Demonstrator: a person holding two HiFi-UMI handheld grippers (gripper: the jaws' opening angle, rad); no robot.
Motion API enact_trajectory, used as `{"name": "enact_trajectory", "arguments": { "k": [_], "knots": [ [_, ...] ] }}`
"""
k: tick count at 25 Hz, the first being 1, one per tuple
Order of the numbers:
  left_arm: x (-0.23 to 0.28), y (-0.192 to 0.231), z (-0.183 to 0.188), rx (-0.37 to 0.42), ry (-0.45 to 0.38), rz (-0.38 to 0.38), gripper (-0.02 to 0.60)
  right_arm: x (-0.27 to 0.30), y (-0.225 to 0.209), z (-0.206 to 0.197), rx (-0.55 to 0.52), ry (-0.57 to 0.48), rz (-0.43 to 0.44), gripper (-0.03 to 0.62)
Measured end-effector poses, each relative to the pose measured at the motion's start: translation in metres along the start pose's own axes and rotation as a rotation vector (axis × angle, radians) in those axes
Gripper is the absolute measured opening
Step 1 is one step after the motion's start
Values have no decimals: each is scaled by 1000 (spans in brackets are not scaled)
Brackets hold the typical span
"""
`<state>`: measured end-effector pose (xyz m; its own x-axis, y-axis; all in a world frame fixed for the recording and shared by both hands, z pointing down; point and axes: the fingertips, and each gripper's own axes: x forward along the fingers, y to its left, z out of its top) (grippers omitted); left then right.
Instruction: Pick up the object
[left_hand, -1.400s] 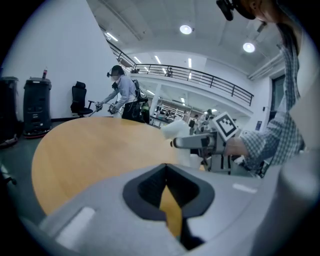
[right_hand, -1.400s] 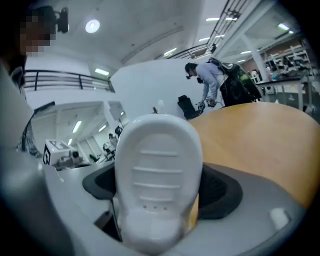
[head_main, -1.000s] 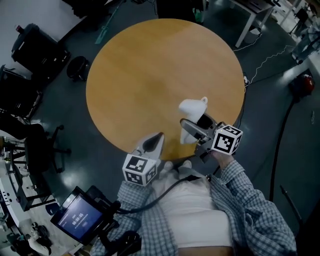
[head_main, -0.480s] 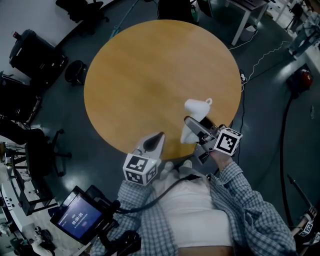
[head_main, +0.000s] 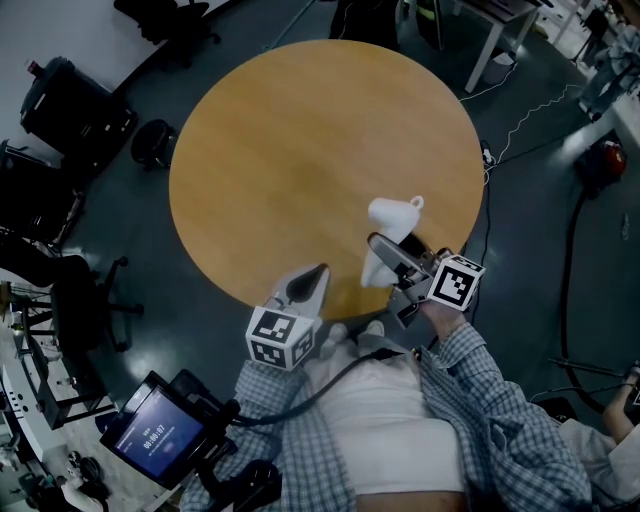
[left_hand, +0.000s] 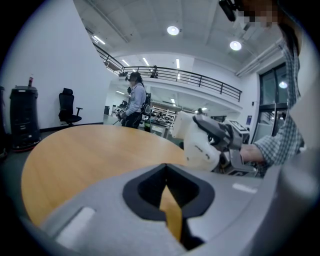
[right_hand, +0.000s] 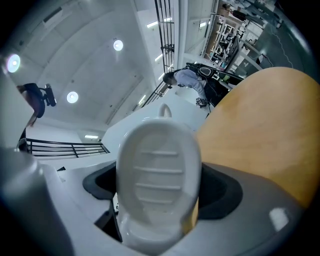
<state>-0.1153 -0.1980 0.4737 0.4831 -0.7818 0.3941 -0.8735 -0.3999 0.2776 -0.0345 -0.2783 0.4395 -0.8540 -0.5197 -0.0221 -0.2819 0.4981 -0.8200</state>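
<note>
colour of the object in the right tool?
White object, with ridges across its face; clearest in the right gripper view.

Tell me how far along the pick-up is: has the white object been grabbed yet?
Done: the right gripper is shut on the white object, whose ribbed face fills the space between its jaws. In hand: the object is held tilted over the near edge of the round table and looks lifted, though the gap under it isn't clearly visible. The left gripper is shut and empty. Left: at most, confirming it is off the table.
</note>
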Motion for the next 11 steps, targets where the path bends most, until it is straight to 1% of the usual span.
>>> {"name": "enact_trajectory", "arguments": {
  "k": [7, 11],
  "knots": [
    [0, 1, -1, -3, 2, 2, 0, 1, -2, -2, 0, 11, -1, 463],
    [0, 0, -3, -3, 5, -1, 0, 1, -1, -7, 5, 25, 12, 463]
  ]
}}
